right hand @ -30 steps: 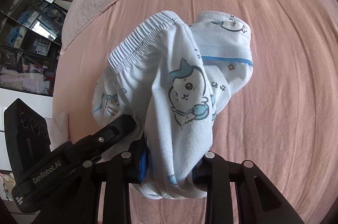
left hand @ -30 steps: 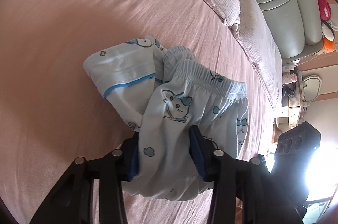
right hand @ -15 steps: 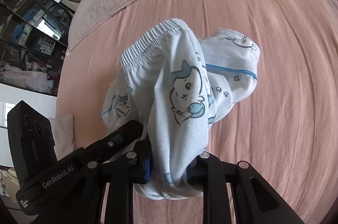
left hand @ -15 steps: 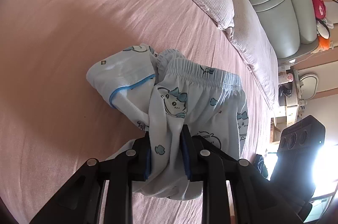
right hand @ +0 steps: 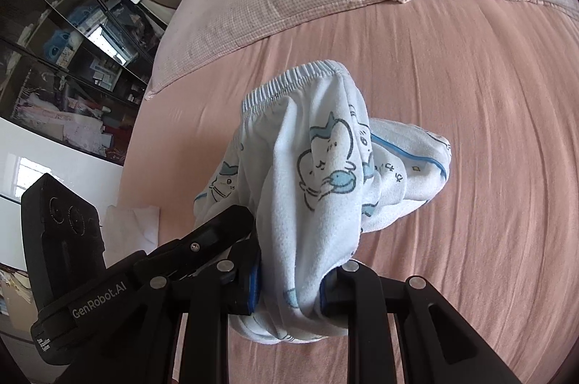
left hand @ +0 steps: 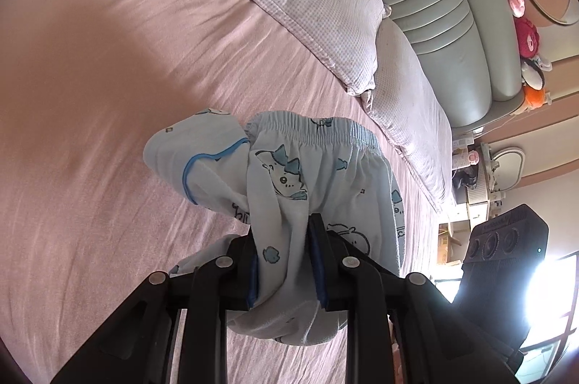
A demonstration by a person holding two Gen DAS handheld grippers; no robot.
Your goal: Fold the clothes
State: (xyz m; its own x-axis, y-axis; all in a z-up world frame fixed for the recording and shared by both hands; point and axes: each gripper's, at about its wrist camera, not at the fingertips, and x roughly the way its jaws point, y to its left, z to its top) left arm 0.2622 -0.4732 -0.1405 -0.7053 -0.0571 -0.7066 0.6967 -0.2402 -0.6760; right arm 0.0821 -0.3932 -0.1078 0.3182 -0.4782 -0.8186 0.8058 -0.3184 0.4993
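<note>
Both the left gripper (left hand: 284, 261) and right gripper (right hand: 291, 282) have closed on the bunched shorts (left hand: 318, 181) and raised them off the bed (left hand: 90, 76), ready to spread for folding.

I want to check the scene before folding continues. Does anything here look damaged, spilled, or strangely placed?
Nothing looks damaged or spilled. The only untidy thing is the garment itself: the light blue shorts hang bunched and twisted, pinched by the left gripper and the right gripper above the pink sheet.
</note>
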